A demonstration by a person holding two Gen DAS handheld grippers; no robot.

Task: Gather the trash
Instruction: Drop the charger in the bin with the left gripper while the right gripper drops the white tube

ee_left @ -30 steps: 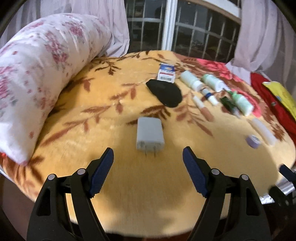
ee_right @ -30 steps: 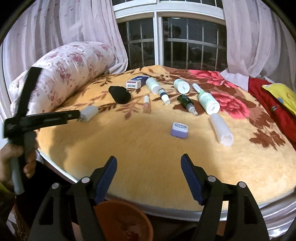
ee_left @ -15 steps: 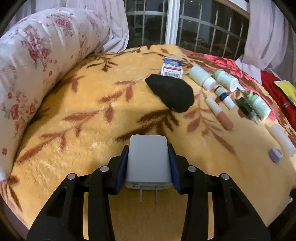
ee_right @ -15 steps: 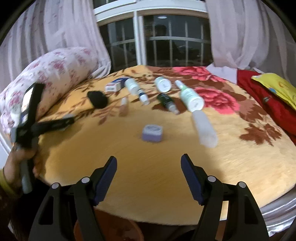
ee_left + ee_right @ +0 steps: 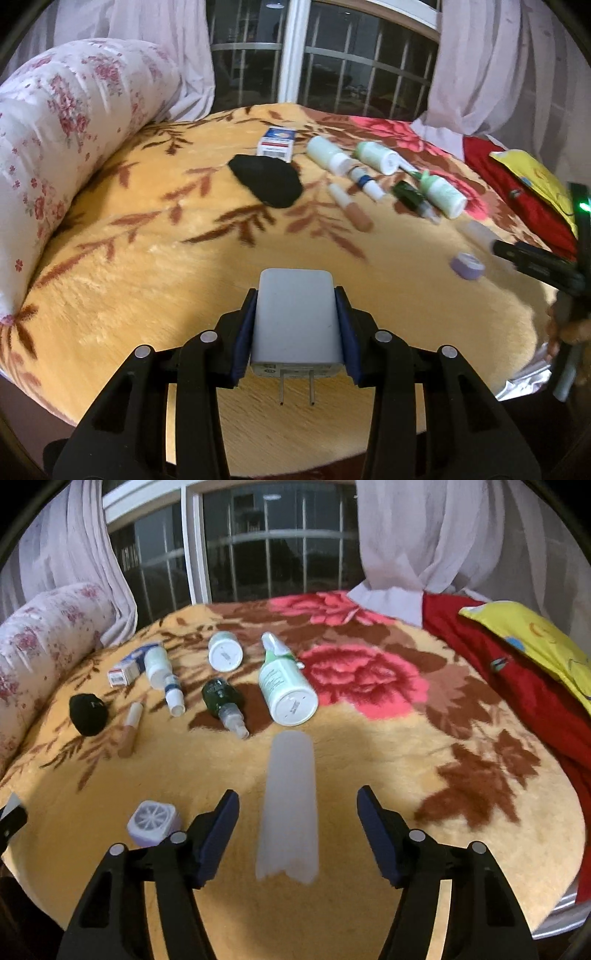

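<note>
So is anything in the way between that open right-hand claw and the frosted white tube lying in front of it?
Nothing visible. The frosted tube lies on the blanket right between the open right gripper's fingers. The small purple container sits off to the left, outside the gap.

Floral bolster pillow (image 5: 55, 147) left; yellow pillow (image 5: 535, 642) on red cloth (image 5: 491, 672) right; curtains (image 5: 406, 535).

The left wrist camera looks low across the blanket (image 5: 147, 266) from its near-left edge toward the window (image 5: 332, 55). The right wrist camera sits further right, closer in, facing the same window (image 5: 258, 542). Both share the bottles (image 5: 443, 192) (image 5: 288, 686), slightly blurred, and the pillow (image 5: 55, 129) (image 5: 37, 635).
</note>
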